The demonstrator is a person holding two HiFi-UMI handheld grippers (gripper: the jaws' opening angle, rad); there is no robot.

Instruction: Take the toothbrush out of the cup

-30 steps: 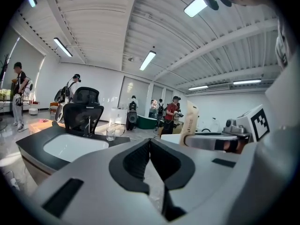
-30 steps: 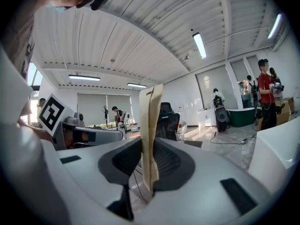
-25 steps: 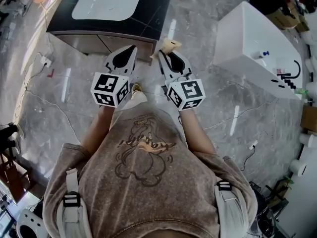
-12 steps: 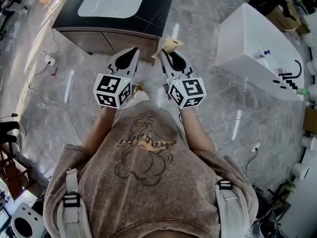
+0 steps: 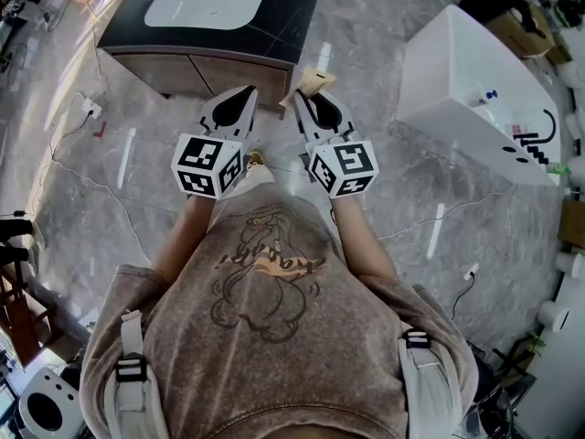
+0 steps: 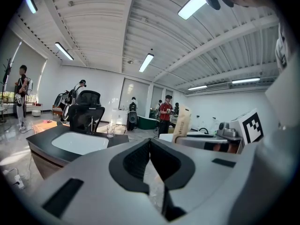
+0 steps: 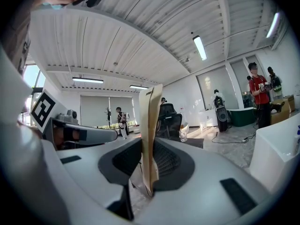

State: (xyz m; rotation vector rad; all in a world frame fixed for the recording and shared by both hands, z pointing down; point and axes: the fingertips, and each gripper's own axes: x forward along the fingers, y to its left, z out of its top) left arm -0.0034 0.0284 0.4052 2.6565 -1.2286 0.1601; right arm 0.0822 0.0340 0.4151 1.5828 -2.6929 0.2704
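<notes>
My left fingers [image 6: 133, 163] are pressed together, empty, short of the sink [image 6: 79, 143]. The cup [image 6: 110, 131] stands behind the sink. My right fingers [image 7: 171, 163] pinch a tan packet [image 7: 149, 125], possibly the toothbrush; I'd keep that pinch firm.

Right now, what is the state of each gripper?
Left gripper: closed, empty.
Right gripper: closed on a paper packet.
</notes>
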